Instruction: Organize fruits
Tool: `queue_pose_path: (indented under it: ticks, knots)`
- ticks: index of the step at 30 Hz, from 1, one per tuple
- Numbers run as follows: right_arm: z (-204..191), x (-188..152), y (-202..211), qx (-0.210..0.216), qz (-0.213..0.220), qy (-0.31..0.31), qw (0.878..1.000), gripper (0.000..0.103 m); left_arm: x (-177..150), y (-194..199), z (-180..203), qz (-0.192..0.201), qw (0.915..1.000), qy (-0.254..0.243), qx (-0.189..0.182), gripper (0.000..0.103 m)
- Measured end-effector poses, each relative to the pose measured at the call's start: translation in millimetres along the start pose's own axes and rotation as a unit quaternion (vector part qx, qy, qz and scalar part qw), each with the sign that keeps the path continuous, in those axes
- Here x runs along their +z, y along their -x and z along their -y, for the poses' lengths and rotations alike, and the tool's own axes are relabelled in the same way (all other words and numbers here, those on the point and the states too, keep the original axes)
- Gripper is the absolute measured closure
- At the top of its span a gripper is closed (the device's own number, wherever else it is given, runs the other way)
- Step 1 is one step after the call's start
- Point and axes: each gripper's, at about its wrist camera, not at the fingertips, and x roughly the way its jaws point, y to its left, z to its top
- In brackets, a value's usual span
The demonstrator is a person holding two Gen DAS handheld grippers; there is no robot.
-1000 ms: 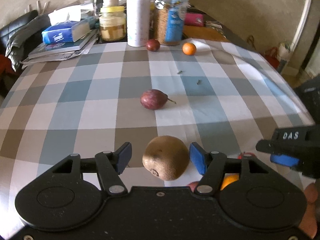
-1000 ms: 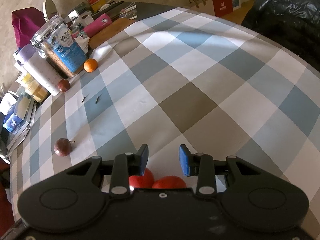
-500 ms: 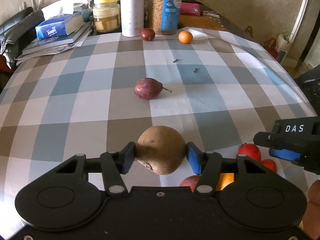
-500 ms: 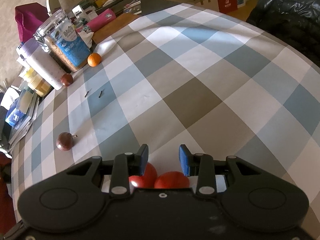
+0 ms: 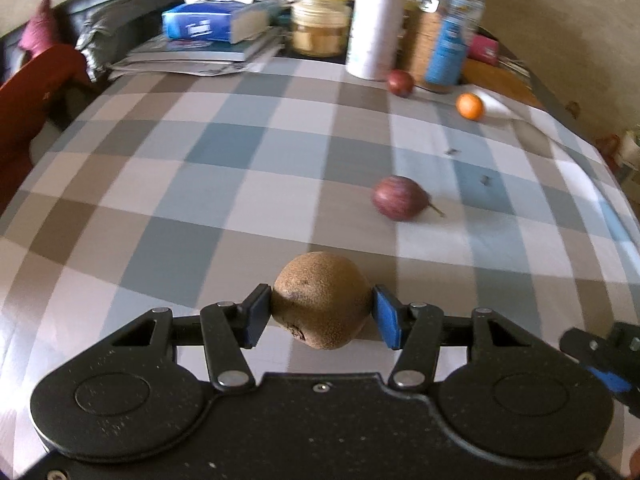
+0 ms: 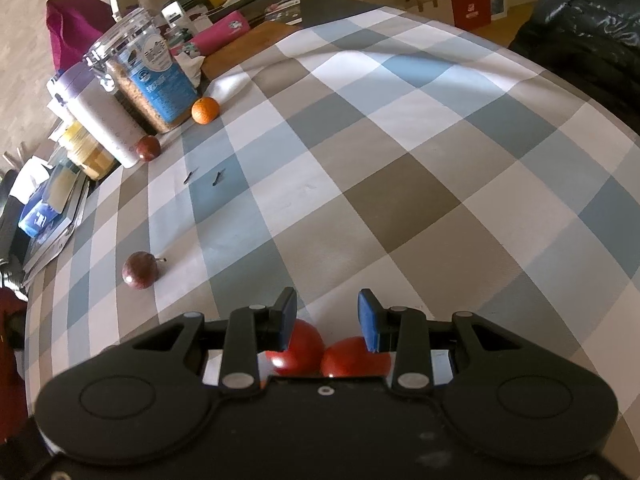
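Note:
My left gripper [image 5: 322, 316] is shut on a brown kiwi [image 5: 322, 298] and holds it above the checked tablecloth [image 5: 200, 184]. A purple passion fruit with a stem [image 5: 399, 197] lies ahead to the right; it also shows in the right wrist view [image 6: 139, 270]. A second passion fruit [image 5: 400, 82] and a small orange [image 5: 470, 105] lie by the jars at the far edge. My right gripper [image 6: 327, 314] is open and empty, hovering over two red tomatoes [image 6: 296, 346] [image 6: 354, 358]. Its tip shows at the right edge of the left wrist view [image 5: 600, 360].
A white bottle [image 5: 374, 24], a grain jar with a blue label [image 5: 444, 36], a yellow-lidded jar [image 5: 318, 20], a tissue box on books [image 5: 208, 26] crowd the far edge. Two small dark scraps [image 6: 204, 176] lie on the cloth. A black jacket [image 6: 580, 32] sits far right.
My left gripper closed on the kiwi, lifted it and swung left, so the tomatoes left its view. The right gripper barely moved.

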Motion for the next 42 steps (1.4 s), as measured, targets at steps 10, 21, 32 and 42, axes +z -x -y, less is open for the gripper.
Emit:
queue_pose_path:
  ticks: [10,21,32,42]
  knots:
    - [-2.3,-1.4,6.1,0.031,0.004,0.013,0.999,0.066,-3.4,-2.0,6.9,0.008,0.9997,-0.012,0.022,0.042]
    - [-1.3,-3.1,16.0,0.045,0.020,0.022,0.999,0.066,-6.0,-11.7,6.5,-0.014,0.9996,-0.008,0.025,0.042]
    - [-3.8,-14.7,33.8,0.036,0.007,0.080,0.996,0.066,-6.8,-12.2,10.0,-0.012,0.9991,-0.021,0.036,0.042]
    - [1.6,-20.0,41.2,-0.004,0.009,0.089,0.996,0.066,-6.9,-12.3,11.1,-0.012,0.9989,-0.023,0.039,0.042]
